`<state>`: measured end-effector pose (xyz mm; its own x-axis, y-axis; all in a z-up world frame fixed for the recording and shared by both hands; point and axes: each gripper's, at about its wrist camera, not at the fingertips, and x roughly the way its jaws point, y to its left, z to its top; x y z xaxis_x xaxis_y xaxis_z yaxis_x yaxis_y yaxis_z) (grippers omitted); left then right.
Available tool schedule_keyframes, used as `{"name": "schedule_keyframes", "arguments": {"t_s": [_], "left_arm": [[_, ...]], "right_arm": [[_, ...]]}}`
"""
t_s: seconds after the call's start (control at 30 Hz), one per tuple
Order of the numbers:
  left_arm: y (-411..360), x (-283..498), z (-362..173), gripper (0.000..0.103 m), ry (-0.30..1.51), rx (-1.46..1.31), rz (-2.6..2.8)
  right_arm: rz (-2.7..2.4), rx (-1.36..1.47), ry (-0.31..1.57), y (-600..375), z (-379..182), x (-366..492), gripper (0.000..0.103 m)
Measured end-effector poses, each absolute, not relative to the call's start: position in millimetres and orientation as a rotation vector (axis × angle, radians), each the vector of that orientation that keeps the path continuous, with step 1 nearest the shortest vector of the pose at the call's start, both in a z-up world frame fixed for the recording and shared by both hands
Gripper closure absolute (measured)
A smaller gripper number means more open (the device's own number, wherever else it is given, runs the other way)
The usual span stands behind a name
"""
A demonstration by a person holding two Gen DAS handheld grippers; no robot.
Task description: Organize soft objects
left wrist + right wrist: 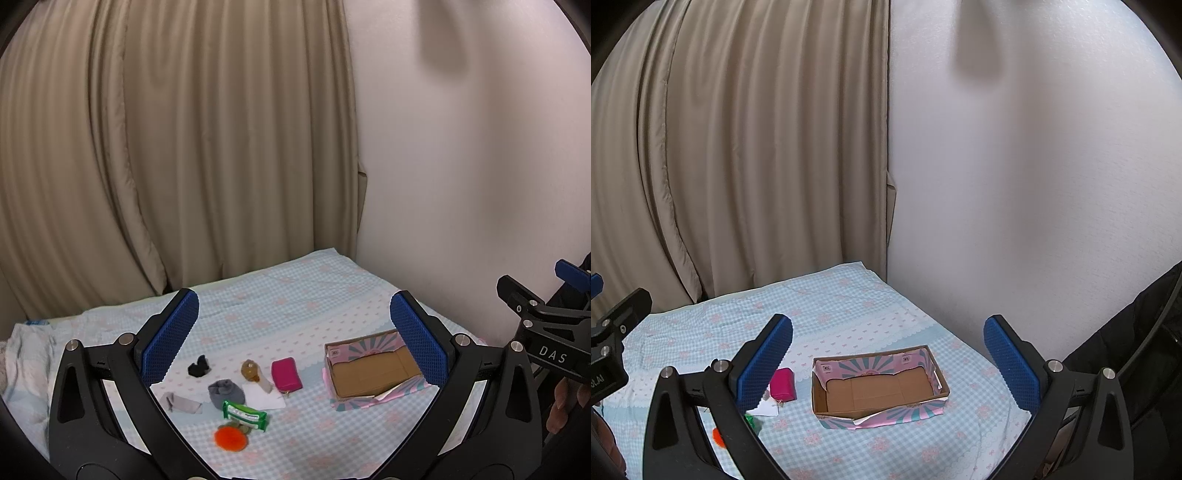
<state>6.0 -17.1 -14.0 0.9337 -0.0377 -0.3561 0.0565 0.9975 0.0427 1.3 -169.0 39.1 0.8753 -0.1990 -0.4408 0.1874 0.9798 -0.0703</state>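
My right gripper (pixel 886 363): spread wide, holding nothing. Bed (pixel 849 314): empty cardboard box (pixel 879 391); pink pouch (pixel 783 384) beside it.

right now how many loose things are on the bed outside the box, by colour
black fabric lump: 1
grey fabric pieces: 2, a rounded bundle and a flat piece
amber toy: 1
magenta pouch: 1
white paper sheet: 1
green packet: 1
orange fuzzy disc: 1
total: 8
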Motion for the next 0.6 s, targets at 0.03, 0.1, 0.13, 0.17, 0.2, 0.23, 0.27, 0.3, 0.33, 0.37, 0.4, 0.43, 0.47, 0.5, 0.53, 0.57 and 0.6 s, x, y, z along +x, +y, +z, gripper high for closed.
{"name": "schedule_keyframes", "arguments": {"t_s": [0.03, 0.1, 0.13, 0.17, 0.2, 0.23, 0.27, 0.3, 0.33, 0.37, 0.4, 0.43, 0.47, 0.5, 0.53, 0.57, 0.6], "left_arm": [[-17.1, 5.8, -14.1, 0.000, 0.363, 0.052, -0.048], [-16.4, 5.0, -14.8, 0.000, 0.363, 0.051, -0.050], [-16.6, 5.2, -14.6, 0.000, 0.362, 0.051, -0.049], [-16.8, 4.8, -14.7, 0.000, 0.362, 0.052, -0.048], [-15.8, 5.3, -13.8, 0.000, 0.363, 0.052, -0.049], [-15.8, 4.8, -14.0, 0.000, 0.362, 0.052, -0.049], [-15.8, 3.9, -14.3, 0.000, 0.362, 0.052, -0.049], [-16.2, 3.2, -15.0, 0.000, 0.361, 0.052, -0.048], [-16.3, 3.1, -15.0, 0.000, 0.362, 0.052, -0.048], [-16.3, 3.2, -14.9, 0.000, 0.362, 0.052, -0.049], [-16.3, 2.4, -15.4, 0.000, 0.361, 0.053, -0.049], [-16.7, 1.2, -16.1, 0.000, 0.360, 0.054, -0.049], [-17.0, 0.4, -16.2, 0.000, 0.358, 0.055, -0.048], [-16.6, 1.1, -15.8, 0.000, 0.359, 0.054, -0.049], [-16.9, 0.9, -15.9, 0.000, 0.358, 0.055, -0.048], [-17.5, 0.7, -16.2, 0.000, 0.356, 0.055, -0.048], [-18.1, 0.7, -16.9, 0.000, 0.356, 0.056, -0.047]], "right_arm": [[-0.202, -0.026, 0.462, -169.3, 39.3, 1.1, 0.000], [-0.203, -0.024, 0.461, -170.1, 39.5, -0.4, 0.000], [-0.203, -0.023, 0.462, -170.2, 39.4, -0.3, 0.000], [-0.203, -0.022, 0.462, -170.4, 39.4, 0.0, 0.000], [-0.203, -0.022, 0.461, -170.9, 39.5, -0.4, 0.000], [-0.203, -0.022, 0.461, -170.7, 39.4, -0.1, 0.000], [-0.202, -0.022, 0.462, -170.8, 39.5, 0.3, 0.000], [-0.202, -0.021, 0.461, -171.3, 39.5, -0.5, 0.000], [-0.201, -0.020, 0.460, -171.5, 39.4, -0.3, 0.000], [-0.200, -0.019, 0.460, -172.5, 39.1, -0.9, 0.000], [-0.198, -0.018, 0.460, -173.6, 38.7, -0.7, 0.000], [-0.198, -0.019, 0.459, -174.2, 38.5, 0.0, 0.000], [-0.199, -0.019, 0.458, -174.5, 38.3, -0.5, 0.000], [-0.199, -0.019, 0.457, -175.2, 38.2, -0.3, 0.000], [-0.198, -0.017, 0.455, -176.1, 38.2, 0.2, 0.000], [-0.197, -0.015, 0.453, -177.0, 38.1, 0.7, 0.000], [-0.197, -0.015, 0.451, -177.9, 37.5, -0.1, 0.000]]}}
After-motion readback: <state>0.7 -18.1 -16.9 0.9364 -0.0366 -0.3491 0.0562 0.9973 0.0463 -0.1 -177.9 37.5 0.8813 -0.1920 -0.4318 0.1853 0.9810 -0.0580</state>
